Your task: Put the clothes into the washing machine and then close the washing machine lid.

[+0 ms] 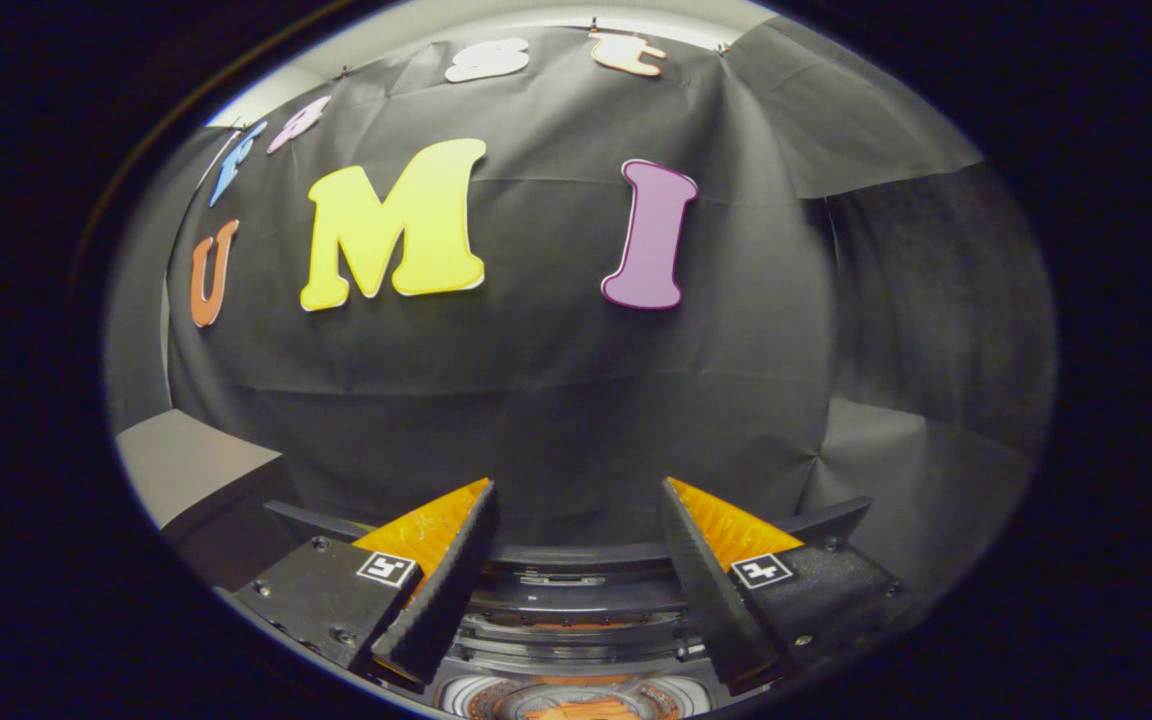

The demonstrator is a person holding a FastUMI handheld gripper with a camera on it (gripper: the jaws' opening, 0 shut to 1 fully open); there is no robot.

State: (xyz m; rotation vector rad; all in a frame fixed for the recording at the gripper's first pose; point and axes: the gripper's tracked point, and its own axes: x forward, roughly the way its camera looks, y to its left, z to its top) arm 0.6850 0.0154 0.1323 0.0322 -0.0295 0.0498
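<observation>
Two fingers frame the washing machine, whose dark rim and open top sit at the bottom centre of the frame, something orange showing deep inside. The gripper hovers above it, jaws released and holding nothing. Behind rises the black cloth wall; a grey worktop sits lower left.

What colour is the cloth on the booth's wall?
Black, in the gripper view: cloth beyond the open claw.
</observation>
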